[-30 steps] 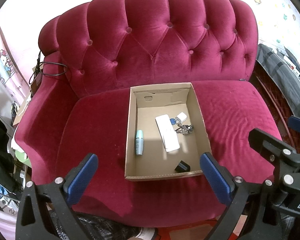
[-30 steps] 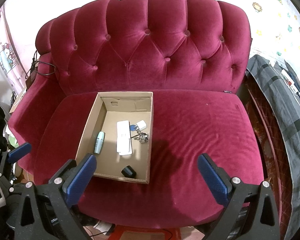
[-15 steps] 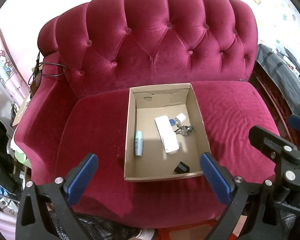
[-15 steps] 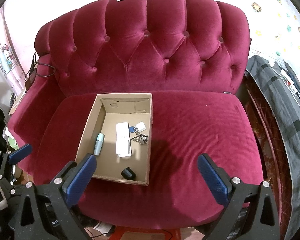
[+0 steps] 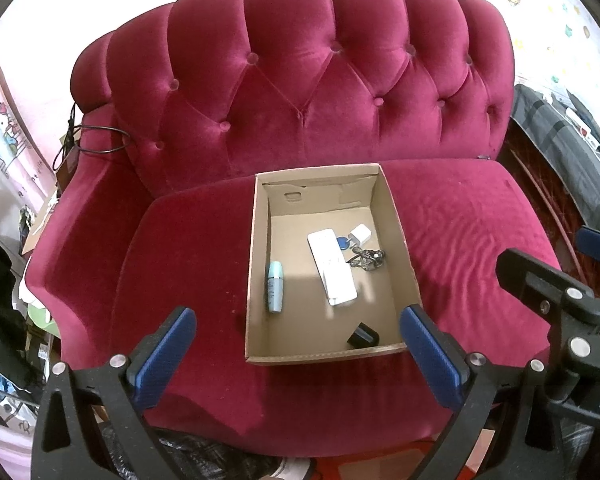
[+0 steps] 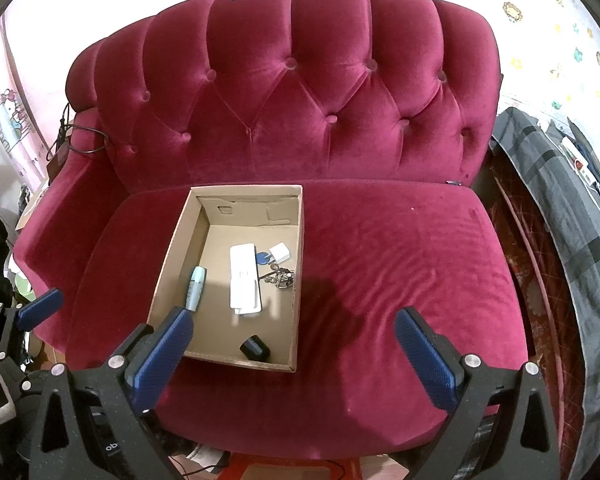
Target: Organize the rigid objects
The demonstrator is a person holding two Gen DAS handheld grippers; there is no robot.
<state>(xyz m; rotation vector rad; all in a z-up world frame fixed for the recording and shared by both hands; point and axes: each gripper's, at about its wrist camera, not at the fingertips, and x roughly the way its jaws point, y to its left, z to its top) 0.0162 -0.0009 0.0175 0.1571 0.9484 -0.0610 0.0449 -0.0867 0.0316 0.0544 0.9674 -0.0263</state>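
Grippers are hovering wide open and empty, left gripper (image 5: 298, 354) nearest the cardboard box (image 5: 252, 280) on the sofa (image 5: 460, 232), where the rigid objects are lying, so any reach should be descending straight between the walls.

You're facing a crimson tufted velvet sofa (image 5: 300, 92). A black cable (image 5: 96, 140) loops over its left arm. Grey checked fabric (image 6: 560, 208), possibly a blanket, lies to the right, below star-patterned wallpaper (image 6: 560, 40).
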